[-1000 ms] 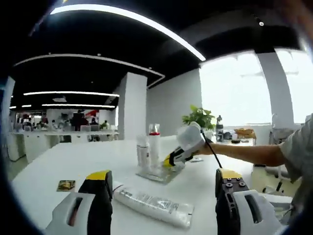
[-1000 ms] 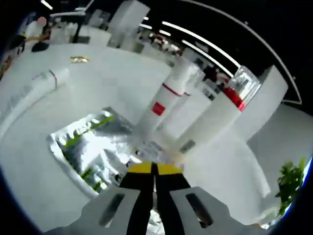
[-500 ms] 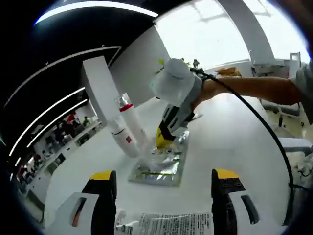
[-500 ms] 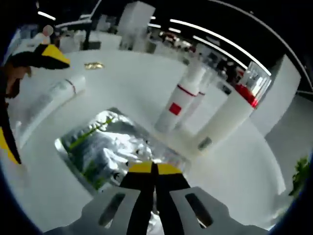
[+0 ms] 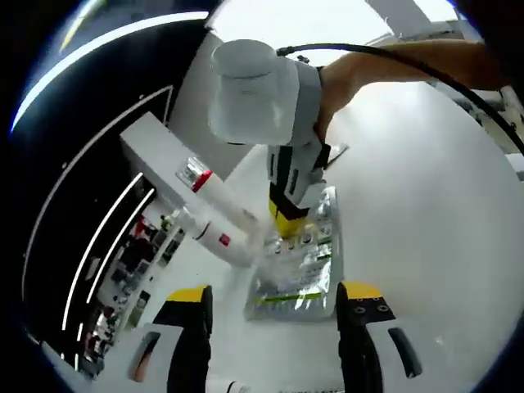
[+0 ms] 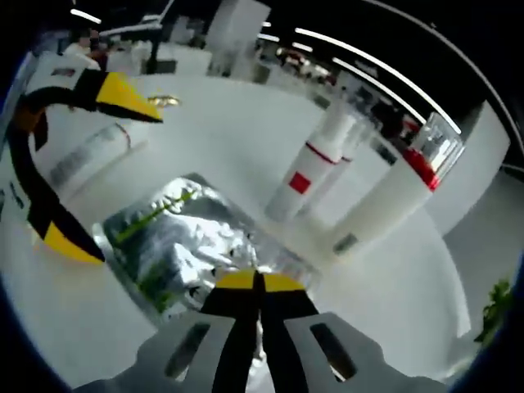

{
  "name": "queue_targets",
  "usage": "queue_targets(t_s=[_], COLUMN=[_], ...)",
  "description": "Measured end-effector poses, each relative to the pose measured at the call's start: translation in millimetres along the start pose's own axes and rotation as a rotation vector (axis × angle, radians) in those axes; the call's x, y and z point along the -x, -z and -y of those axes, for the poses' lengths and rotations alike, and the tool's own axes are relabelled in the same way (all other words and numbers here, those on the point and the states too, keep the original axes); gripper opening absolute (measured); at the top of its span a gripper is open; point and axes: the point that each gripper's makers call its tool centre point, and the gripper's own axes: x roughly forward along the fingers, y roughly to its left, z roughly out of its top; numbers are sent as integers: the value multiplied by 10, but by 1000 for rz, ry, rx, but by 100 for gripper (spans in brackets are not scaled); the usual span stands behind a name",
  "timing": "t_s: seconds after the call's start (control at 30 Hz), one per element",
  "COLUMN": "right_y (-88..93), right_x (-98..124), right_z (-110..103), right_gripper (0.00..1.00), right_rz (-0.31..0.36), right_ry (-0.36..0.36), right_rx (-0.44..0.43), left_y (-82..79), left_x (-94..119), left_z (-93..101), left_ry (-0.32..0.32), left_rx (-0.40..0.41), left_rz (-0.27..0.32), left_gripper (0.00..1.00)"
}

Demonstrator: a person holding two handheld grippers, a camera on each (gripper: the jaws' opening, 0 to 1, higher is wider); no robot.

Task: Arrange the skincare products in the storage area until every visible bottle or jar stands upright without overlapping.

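The right gripper (image 6: 259, 282), jaws pressed together, pinches the edge of a crinkled silver foil sachet (image 6: 176, 246) lying flat on the white table (image 6: 393, 303). The left gripper (image 5: 274, 295) hangs spread wide and empty just above the sachet. Beside it stand a white bottle with a red square label (image 6: 307, 176) and a taller white bottle with a red band and clear cap (image 6: 393, 192). A white tube (image 6: 86, 155) lies nearby.

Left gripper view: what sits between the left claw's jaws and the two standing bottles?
The silver sachet lies flat there on the white table, with the right claw shut on its far edge beside the bottles.
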Motion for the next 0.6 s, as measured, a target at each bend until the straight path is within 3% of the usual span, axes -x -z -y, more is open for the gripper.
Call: queue_targets(t_s=[0.1, 0.27, 0.43, 0.57, 0.6], right_y=[-2, -8, -20, -22, -21], right_x=[-7, -10, -13, -21, -25], right_z=[5, -4, -22, -20, -23], right_gripper=[0, 0, 0, 0, 0], right_rz=[-1, 12, 23, 19, 22], right_ry=[-8, -18, -38, -55, -60], right_rx=[-14, -13, 12, 10, 8], left_y=[-75, -65, -109, -171, -171], left_x=[2, -33, -62, -118, -148], left_z=[-26, -87, -153, -156, -151], left_ry=[-49, -93, -146, -188, -202], left_rx=[-79, -142, -270, -404, -469], left_rz=[15, 0, -11, -15, -24], left_gripper=[67, 65, 62, 57, 55])
